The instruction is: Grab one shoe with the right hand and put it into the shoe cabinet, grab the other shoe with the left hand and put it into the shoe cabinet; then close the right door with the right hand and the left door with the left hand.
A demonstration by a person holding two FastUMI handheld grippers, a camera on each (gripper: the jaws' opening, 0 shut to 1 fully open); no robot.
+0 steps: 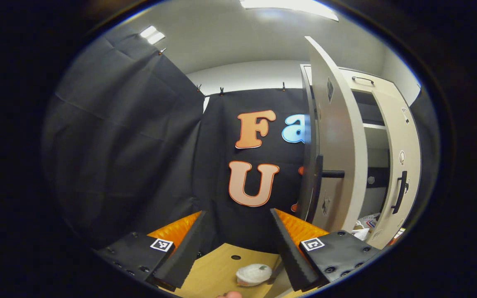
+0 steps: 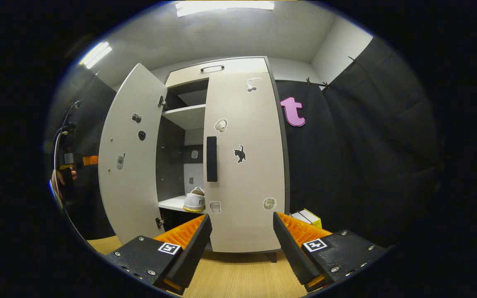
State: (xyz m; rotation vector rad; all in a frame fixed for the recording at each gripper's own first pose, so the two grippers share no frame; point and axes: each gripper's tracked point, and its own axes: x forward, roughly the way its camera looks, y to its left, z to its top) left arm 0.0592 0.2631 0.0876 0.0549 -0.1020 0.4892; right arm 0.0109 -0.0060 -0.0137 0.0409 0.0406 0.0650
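A tall pale shoe cabinet faces me in the right gripper view. Its left door stands wide open, and its right door with a dark handle hangs nearly shut. One white shoe sits on a lower shelf inside. My right gripper is open with nothing between its fingers, a short way in front of the right door. My left gripper is open too, left of the cabinet's open left door. A second white shoe lies on the wooden floor below its fingers.
Black cloth walls close the booth on both sides. A small yellow and white box lies on the floor right of the cabinet. A hand with the other gripper shows beyond the open left door. The wooden floor runs up to the cabinet.
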